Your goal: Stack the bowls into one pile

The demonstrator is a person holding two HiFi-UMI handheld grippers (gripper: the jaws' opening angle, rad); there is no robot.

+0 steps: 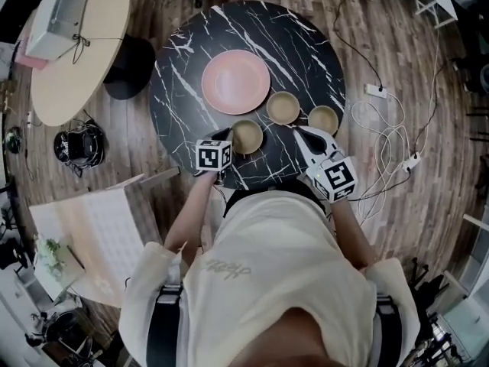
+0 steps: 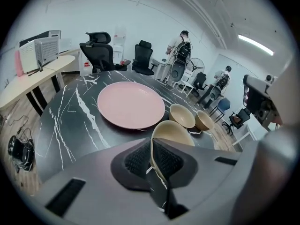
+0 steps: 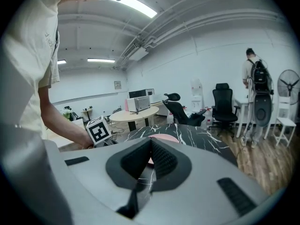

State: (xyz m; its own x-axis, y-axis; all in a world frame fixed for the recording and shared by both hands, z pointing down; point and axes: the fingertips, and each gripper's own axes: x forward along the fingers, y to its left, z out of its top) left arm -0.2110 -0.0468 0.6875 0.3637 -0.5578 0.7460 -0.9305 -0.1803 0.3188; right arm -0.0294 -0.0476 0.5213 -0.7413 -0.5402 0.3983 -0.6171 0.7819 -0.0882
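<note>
Left hand-held gripper [image 2: 152, 154] pinches rim of nearest bowl [image 2: 172, 133] at near edge of table [image 1: 183, 75], right hand-held gripper [image 3: 149, 158] closed, empty; second bowl [image 1: 283, 107], third bowl [image 1: 323, 118] separate, nothing stacked yet.

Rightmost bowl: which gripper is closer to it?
Right. The right gripper is just beside the rightmost bowl; the left gripper is farther, its fingers pinching the leftmost bowl.

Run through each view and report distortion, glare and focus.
Head view: the fisheye curves the floorboards around the marble table; the light is flat, with no glare. Left gripper view: a round black vignette, the ceiling strip light blown out, the pink plate sharp. Right gripper view: the same vignette, and the ceiling lamp glares white.
</note>
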